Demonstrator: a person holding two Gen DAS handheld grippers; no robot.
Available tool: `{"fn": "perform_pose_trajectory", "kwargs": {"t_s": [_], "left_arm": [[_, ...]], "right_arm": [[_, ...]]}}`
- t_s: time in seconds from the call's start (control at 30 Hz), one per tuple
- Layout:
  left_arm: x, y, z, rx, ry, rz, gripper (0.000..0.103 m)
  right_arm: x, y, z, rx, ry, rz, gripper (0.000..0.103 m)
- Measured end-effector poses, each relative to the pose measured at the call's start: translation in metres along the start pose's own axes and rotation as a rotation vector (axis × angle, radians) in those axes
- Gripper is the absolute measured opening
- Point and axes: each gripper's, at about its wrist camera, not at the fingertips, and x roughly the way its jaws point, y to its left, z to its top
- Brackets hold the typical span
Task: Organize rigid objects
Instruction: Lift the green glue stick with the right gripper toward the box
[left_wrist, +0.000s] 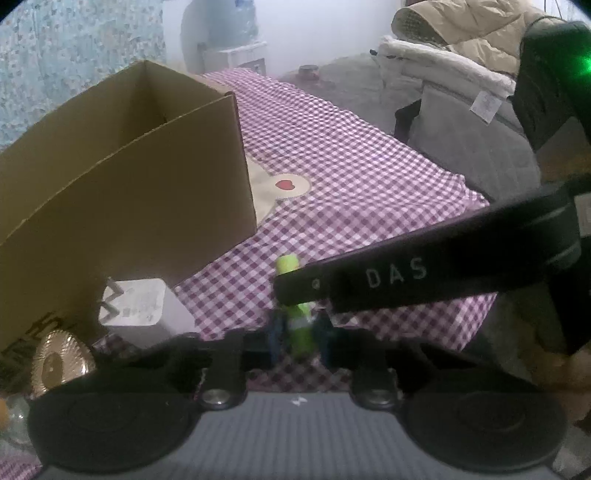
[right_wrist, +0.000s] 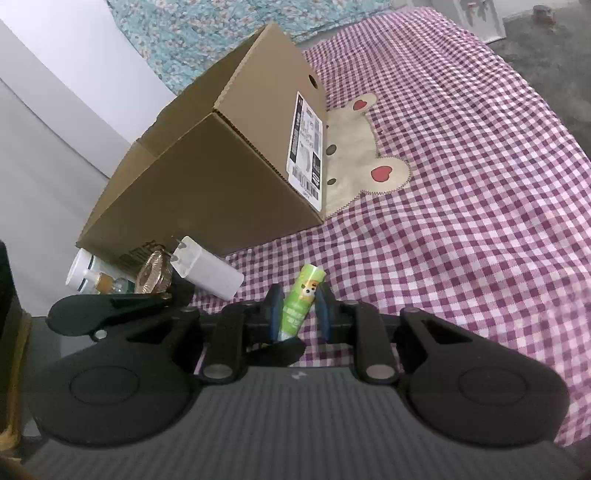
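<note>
One cardboard box (right_wrist: 207, 162) stands open-topped on the purple-and-white checked cloth (right_wrist: 461, 221), a white printed label on its end wall. A bear patch with red hearts is sewn into the cloth just beside it. At the foot of the box's long wall lies one white plug adapter (right_wrist: 207, 273), prongs toward the box, with one gold ridged disc (right_wrist: 153, 273) next to it and one white bottle (right_wrist: 83, 271) further along.

One small green tube (right_wrist: 301, 295) is the thing being handled: a lime cylinder with a little cartoon animal printed on its side and white lettering below. It sits above the cloth near the adapter, tilted. Both grippers meet on it: the left gripper (left_wrist: 298, 330) has its blue-padded jaws pinching the tube's lower part, and the right gripper (right_wrist: 298, 310) has its jaws drawn close around it too, though contact on one side is unclear.
</note>
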Motion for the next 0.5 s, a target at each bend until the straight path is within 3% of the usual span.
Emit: {"fn": "perform_pose_trajectory", "kwargs": {"t_s": [0.27, 0.5], "left_arm": [[-0.009, -0.003, 0.001, -0.002, -0.032, 0.026, 0.016], [-0.059, 0.0, 0.004, -0.003, -0.166, 0.072, 0.016]], "right_arm": [[-0.006, -0.004, -0.003, 0.06, -0.016, 0.038, 0.018], [-0.038, 0.034, 0.003, 0.001, -0.091, 0.065, 0.018]]}}
